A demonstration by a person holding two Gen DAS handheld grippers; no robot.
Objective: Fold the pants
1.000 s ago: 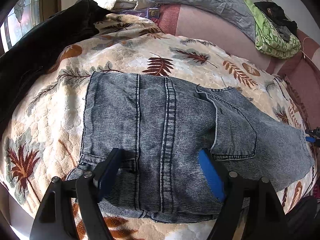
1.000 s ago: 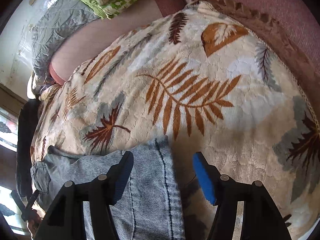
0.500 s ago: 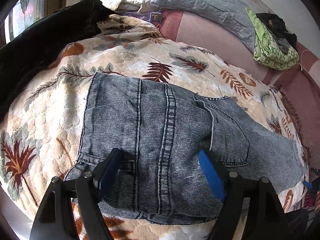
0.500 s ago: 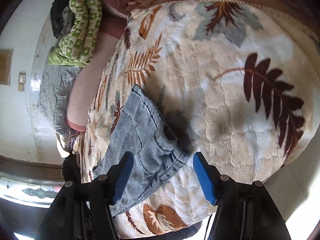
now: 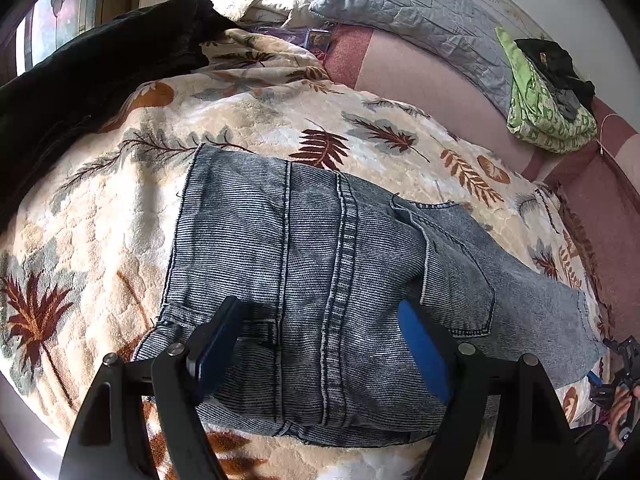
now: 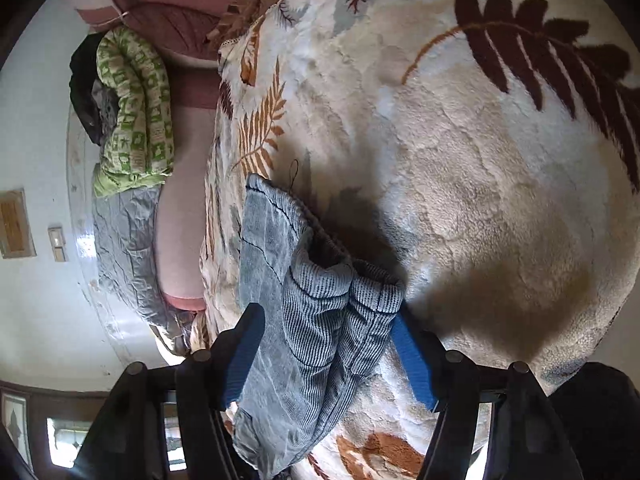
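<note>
My right tool [image 6: 326, 356], half open, straddles the pants' [image 6: 304, 320] hem; they stretch toward eleven o'clock. Left tool [image 5: 320, 354] gapes empty.

Pants [image 5: 320, 264]: waistband end partly hidden behind left gripper [image 5: 320, 344] fingers. Leg hem cut off behind right gripper [image 6: 324, 352] in the right wrist view; whether pads press the denim cannot be told. Right gripper at left view's edge, tiny, mostly cropped. Dark clothing [image 5: 552, 64] on green bedding [image 5: 540, 116]: unidentifiable.

Pants [image 5: 320, 264] lie on the blanket [image 5: 100, 220], pillow [image 5: 412, 8] behind.
</note>
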